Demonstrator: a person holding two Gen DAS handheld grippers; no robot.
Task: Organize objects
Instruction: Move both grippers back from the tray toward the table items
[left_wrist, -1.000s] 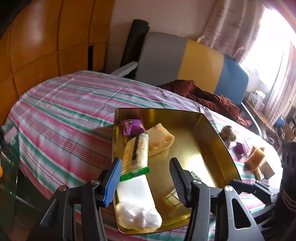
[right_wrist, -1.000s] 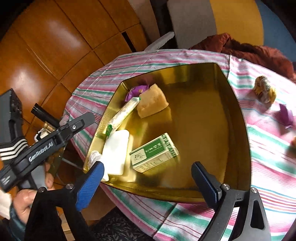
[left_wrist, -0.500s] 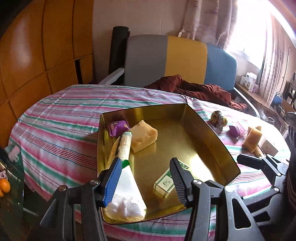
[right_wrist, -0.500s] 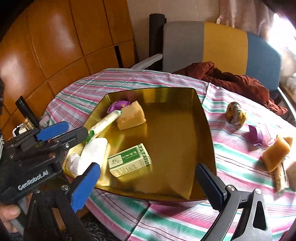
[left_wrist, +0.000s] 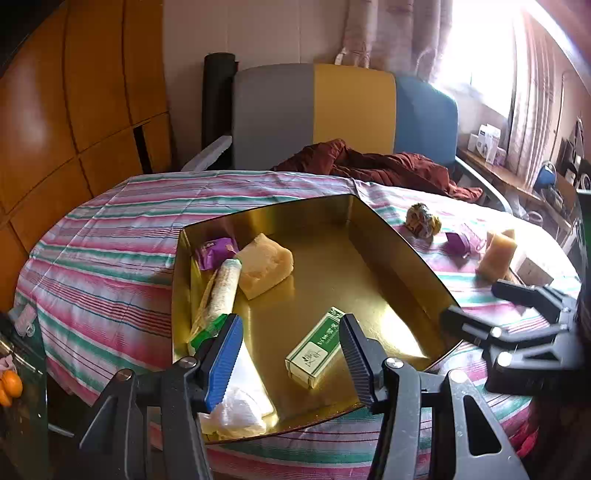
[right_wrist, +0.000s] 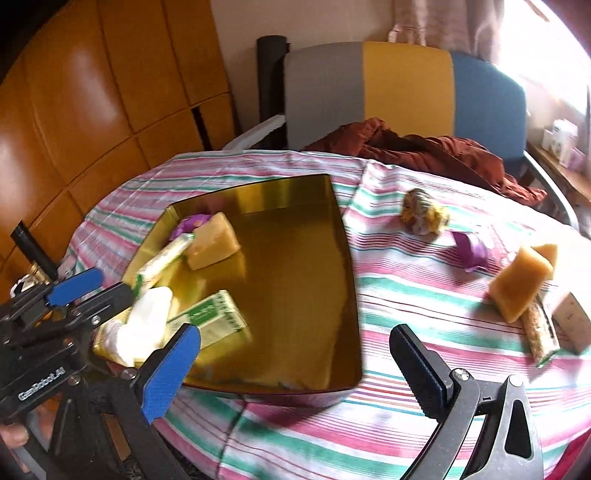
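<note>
Gold tray (left_wrist: 399, 254) sits on the striped tablecloth (left_wrist: 110, 240). Inside: green box (left_wrist: 317, 347), yellow block (left_wrist: 264, 264), purple packet (left_wrist: 216, 247), long wrapped stick (left_wrist: 221, 291), white bag (left_wrist: 236, 410). Left gripper (left_wrist: 290, 360) jaws apart, nothing clamped. Right gripper (right_wrist: 295, 373) jaws wide apart, empty, above the tray's near edge. Another block (right_wrist: 517, 291) and packet (right_wrist: 471, 249) lie on the cloth, outside the tray.

A gold tray (left_wrist: 388, 251) sits on a pink, green and white striped cloth (left_wrist: 110, 258), holding a green-and-white box (left_wrist: 314, 347) and purple packet (left_wrist: 216, 249).
</note>
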